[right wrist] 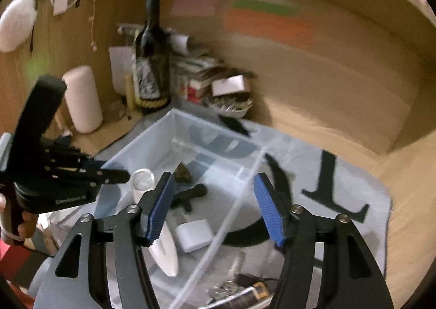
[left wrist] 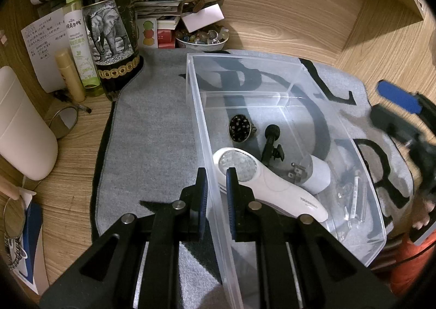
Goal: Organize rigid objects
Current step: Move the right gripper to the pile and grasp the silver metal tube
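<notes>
A clear plastic bin [left wrist: 351, 129] stands on a grey mat [left wrist: 152, 129]. In it lie a white handheld device [left wrist: 275, 186], a white plug adapter [left wrist: 316, 175], a small black microphone [left wrist: 271, 140], a round dark perforated piece [left wrist: 239, 127] and clear bits [left wrist: 351, 200]. My left gripper [left wrist: 216, 181] is shut on the bin's near left wall. My right gripper [right wrist: 214, 194] is open and empty above the bin [right wrist: 169, 129]; it also shows blurred at the right edge of the left wrist view [left wrist: 395, 107]. The white device [right wrist: 166, 254] and adapter [right wrist: 193, 235] lie below it.
A dark wine bottle [left wrist: 109, 25], a green spray bottle [left wrist: 80, 36], a yellow tube [left wrist: 69, 75], a bowl of stones [left wrist: 203, 38], stacked papers and a white cylinder [left wrist: 21, 126] crowd the back left. A round mirror [left wrist: 64, 122] lies on the wooden desk. Keys [right wrist: 231, 290] lie near the bin.
</notes>
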